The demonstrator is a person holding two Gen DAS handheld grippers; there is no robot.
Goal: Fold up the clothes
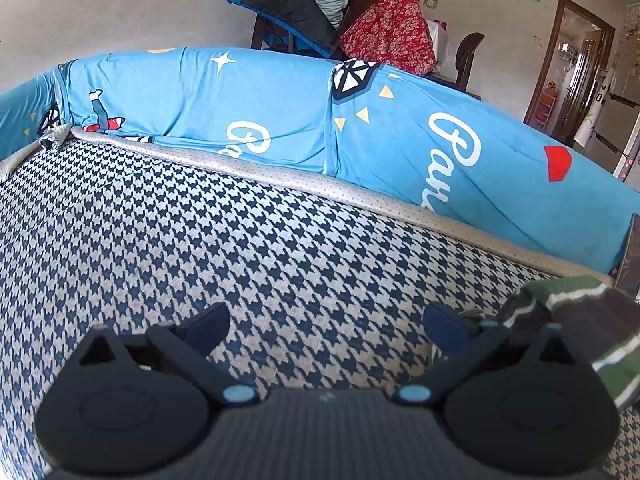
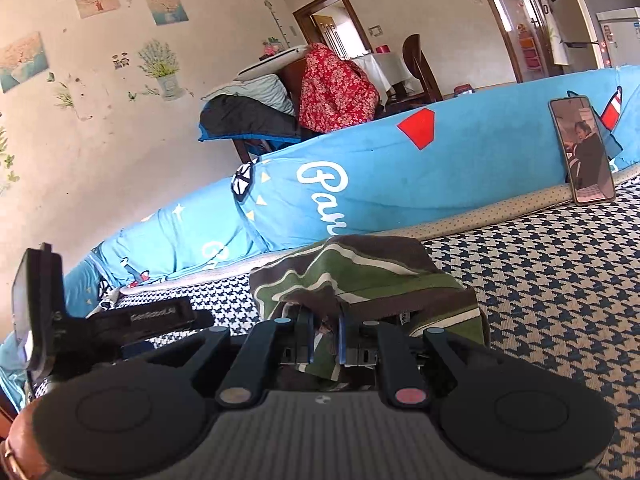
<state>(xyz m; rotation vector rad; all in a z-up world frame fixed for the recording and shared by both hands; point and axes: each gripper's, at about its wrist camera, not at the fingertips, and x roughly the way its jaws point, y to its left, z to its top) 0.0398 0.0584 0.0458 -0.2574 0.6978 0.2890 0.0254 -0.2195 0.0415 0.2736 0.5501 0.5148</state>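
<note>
We've got our right gripper (image 2: 325,342) pinched tight on a fold of the striped garment (image 2: 372,280), green, brown and white, bunched in a heap on the houndstooth mat (image 2: 560,300) near the blue cushion (image 2: 400,184). Our left gripper (image 1: 326,326) hangs with its jaws wide apart over bare mat, holding nothing, the garment's edge (image 1: 580,320) just beside its right finger. The risk here: we're gripping a thick wad, maybe several layers, so a lift could drag the whole bundle instead of opening it. A one-handed pull could also twist the cloth. And that phone (image 2: 582,148) propped against the cushion could topple if fabric sweeps that way.
</note>
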